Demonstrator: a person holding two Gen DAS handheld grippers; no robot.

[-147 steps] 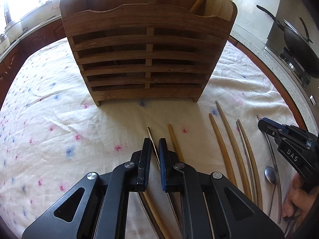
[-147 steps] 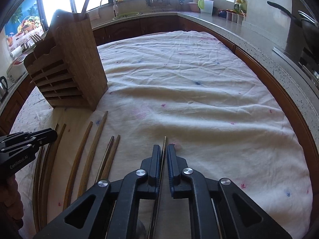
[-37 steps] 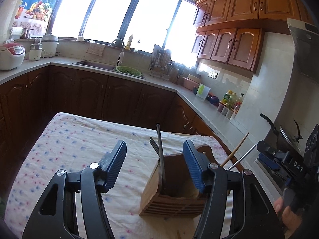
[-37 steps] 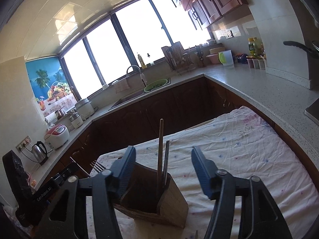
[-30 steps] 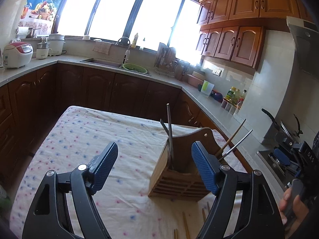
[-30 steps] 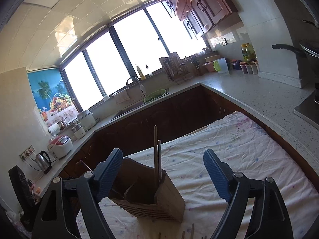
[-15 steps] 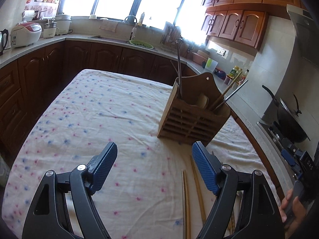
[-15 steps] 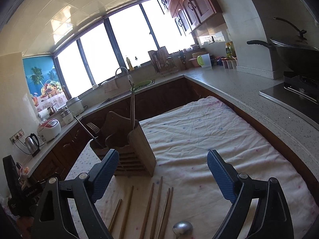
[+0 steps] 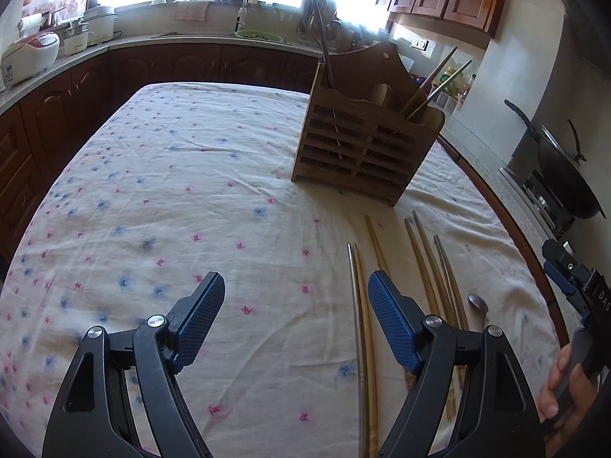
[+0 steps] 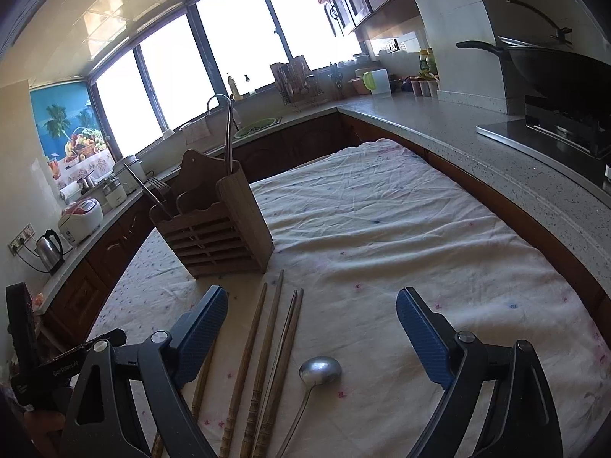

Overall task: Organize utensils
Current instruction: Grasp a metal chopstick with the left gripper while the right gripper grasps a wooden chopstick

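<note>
A slatted wooden utensil holder (image 9: 362,152) stands on the cloth-covered table (image 9: 172,191) and holds chopsticks and a fork; it also shows in the right wrist view (image 10: 217,236). Several wooden and metal chopsticks (image 9: 364,324) lie in front of it, also in the right wrist view (image 10: 267,336). A metal spoon (image 10: 319,370) lies beside them, also in the left wrist view (image 9: 478,305). My left gripper (image 9: 296,316) is open and empty above the cloth, left of the chopsticks. My right gripper (image 10: 311,328) is open and empty above the spoon and chopsticks.
A dark wok (image 9: 565,179) sits on the stove at the right, beyond the counter (image 10: 477,145). A kettle (image 10: 49,250) and rice cooker (image 10: 82,215) stand on the left counter. The table's wooden edge (image 9: 508,221) runs along the right.
Both grippers let chopsticks go into the holder, then drew back and down toward the table. The holder is now farther off and the loose chopsticks and spoon are back in view.
</note>
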